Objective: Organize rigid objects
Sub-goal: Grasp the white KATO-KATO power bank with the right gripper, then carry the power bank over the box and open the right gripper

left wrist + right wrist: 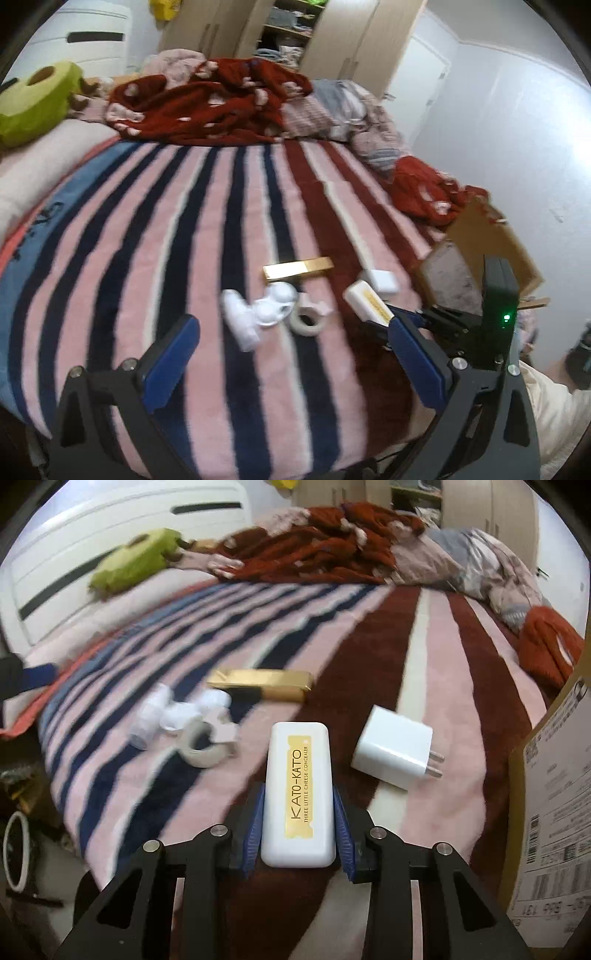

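Observation:
My right gripper [298, 794] is shut on a white KATO-KATO concealer case [298, 794], held by its near end just above the striped bed; the case also shows in the left wrist view [367, 302]. On the blanket lie a white plug charger [393, 747], a gold bar-shaped box [260, 685], a tape roll [202, 746] and white plastic pieces [173, 714]. My left gripper [291, 334] is open and empty, hovering before the white pieces [255, 310] and tape roll [308, 319].
A cardboard box [480, 251] stands open at the bed's right edge, its labelled wall close to my right gripper [554, 812]. Red and pink bedding [221, 99] is heaped at the far end. A green plush [33, 99] lies far left.

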Available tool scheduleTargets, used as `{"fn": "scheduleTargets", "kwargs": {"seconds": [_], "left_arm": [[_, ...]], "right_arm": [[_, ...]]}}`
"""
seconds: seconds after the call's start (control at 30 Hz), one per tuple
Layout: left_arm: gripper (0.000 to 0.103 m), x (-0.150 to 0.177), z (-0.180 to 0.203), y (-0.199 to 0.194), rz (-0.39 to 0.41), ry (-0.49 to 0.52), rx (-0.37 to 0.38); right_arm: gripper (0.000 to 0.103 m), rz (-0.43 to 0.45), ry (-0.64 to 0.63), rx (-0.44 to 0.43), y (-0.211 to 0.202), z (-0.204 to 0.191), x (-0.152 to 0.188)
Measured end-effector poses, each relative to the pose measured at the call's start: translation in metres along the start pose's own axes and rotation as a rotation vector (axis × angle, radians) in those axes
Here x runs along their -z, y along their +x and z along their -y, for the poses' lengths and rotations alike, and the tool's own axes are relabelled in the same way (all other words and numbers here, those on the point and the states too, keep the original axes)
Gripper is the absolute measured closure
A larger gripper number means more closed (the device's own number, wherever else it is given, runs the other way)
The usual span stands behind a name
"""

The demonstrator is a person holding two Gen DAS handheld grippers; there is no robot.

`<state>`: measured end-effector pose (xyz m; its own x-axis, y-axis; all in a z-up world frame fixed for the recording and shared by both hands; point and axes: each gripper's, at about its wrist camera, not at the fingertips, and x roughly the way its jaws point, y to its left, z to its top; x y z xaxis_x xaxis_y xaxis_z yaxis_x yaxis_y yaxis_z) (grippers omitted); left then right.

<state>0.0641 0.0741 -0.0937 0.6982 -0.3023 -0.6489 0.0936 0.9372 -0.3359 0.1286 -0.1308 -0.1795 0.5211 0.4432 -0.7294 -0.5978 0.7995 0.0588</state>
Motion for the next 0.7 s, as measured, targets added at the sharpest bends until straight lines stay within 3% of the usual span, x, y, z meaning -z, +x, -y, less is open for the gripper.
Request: {"fn": "scheduleTargets", "kwargs": {"seconds": [0.07,0.2,0.3,0.47,0.57,0.7], "left_arm": [[0.002,-0.005,0.008,-0.004,0.000,0.009,0.052],[0.002,-0.015,0.023,-0.016,0.027,0.036,0.093],[0.002,-0.022,0.030,-0.023,0.043,0.041,0.103],[0.003,-0.022,0.031,-0.008,0.010,0.048,0.047],[0.015,-0.013,0.028,0.016,-0.040,0.039,0.012],[0.018,0.002,0.026,0.049,-0.098,0.016,0.007]], "right_arm": [[0.072,0.039,-0.035,-0.021,-0.019,-0.007,-0.005],[0.072,0.131,-0.079,-0.106,-0.070,-0.018,-0.024],[0.072,0.209,-0.123,-0.122,-0.112,-0.025,-0.037],[0.072,0.319,-0.150,-0.019,-0.177,-0.006,-0.048],[0.072,0.365,-0.114,0.098,-0.209,0.023,-0.047],[0.072,0.364,-0.033,0.220,-0.231,0.069,-0.041]]}}
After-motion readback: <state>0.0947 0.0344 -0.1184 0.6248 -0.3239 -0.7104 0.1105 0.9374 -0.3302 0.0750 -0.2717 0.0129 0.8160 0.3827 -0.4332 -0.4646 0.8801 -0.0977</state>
